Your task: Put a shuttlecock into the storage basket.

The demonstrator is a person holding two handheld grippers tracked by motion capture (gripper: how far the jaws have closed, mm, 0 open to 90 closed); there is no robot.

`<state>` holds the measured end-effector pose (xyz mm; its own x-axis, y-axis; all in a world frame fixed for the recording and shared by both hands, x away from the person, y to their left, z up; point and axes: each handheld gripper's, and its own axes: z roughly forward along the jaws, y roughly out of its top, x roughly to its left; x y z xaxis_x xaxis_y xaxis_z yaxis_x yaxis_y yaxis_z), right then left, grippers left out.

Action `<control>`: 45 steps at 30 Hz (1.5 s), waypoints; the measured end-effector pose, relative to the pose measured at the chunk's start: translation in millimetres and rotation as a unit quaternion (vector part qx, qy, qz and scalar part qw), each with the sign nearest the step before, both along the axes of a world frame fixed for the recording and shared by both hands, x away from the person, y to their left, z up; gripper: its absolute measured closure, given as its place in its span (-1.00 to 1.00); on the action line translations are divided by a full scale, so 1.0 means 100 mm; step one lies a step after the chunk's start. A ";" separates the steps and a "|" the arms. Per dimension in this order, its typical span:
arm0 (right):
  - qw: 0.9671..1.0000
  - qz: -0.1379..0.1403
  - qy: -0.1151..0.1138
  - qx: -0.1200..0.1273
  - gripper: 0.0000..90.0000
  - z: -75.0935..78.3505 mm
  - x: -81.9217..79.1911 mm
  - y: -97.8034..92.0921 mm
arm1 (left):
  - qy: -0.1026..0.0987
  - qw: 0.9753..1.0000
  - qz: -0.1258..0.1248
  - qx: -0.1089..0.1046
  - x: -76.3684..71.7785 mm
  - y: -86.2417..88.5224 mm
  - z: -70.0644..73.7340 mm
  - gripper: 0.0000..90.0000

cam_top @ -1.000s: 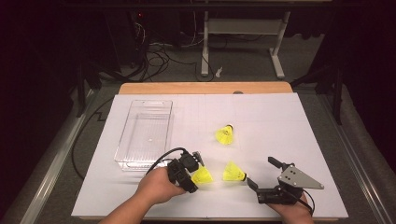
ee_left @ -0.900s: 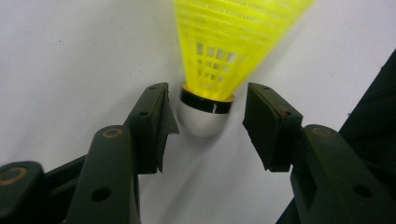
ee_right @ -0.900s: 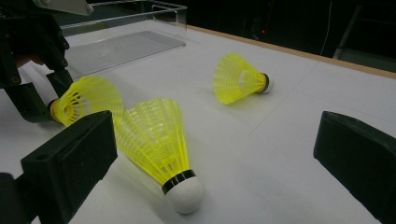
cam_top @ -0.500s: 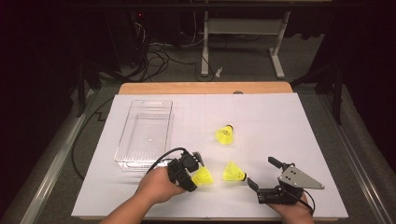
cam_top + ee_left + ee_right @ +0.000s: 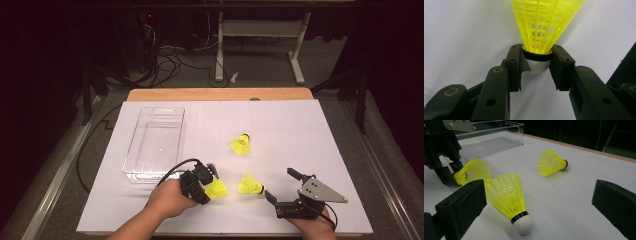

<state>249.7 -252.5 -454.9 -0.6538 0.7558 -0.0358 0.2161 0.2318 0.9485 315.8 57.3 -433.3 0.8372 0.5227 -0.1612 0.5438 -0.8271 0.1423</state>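
1. Hardly anything is shifting since the earlier pictures: the left gripper (image 5: 209,184) is staying clamped on the same yellow shuttlecock (image 5: 217,189), and the right gripper (image 5: 283,189) is still waiting beside its own.

2. Seen in the left gripper view, the left gripper's jaws are closing narrow around the held shuttlecock's cork (image 5: 537,65), pinching it just under the black band, with the skirt (image 5: 545,22) pointing away over the white table (image 5: 300,130).

3. Right gripper's jaws are standing wide, holding nothing; the second shuttlecock (image 5: 507,195) is lying on its side between them, its white cork (image 5: 523,224) nearest the camera.

4. Farther up the table, well apart from both hands, the third shuttlecock (image 5: 240,144) is lying on its side.

5. To the left of the left hand, the clear plastic bin (image 5: 134,150) is sitting with nothing in it, probably the place these are going.

6. I am judging these things as very light. The mesh skirt is looking thin and springy, likely to buckle or crack under a squeeze, and it would slip out of shape in the jaws.

7. The cork is the firm, rounded part, so that is the place to grip, as the left gripper is doing; being rounded, it may squirt out if pinched off-centre.
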 end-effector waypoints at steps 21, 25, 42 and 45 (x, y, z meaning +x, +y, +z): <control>1.000 0.000 -0.001 0.000 -0.99 0.00 0.00 0.00 | 0.017 1.000 0.005 -0.015 -0.03 0.06 0.22 0.44; 1.000 -0.001 -0.001 0.001 -0.99 0.00 -0.01 -0.01 | 0.020 1.000 0.008 -0.014 -0.03 0.09 0.30 0.44; 1.000 0.001 -0.002 -0.001 -0.99 0.00 -0.01 0.00 | 0.018 1.000 0.009 -0.010 -0.02 0.21 0.58 0.44; 1.000 0.001 -0.001 -0.002 -0.99 0.00 -0.01 0.00 | 0.017 1.000 0.011 -0.010 -0.01 0.23 0.66 0.44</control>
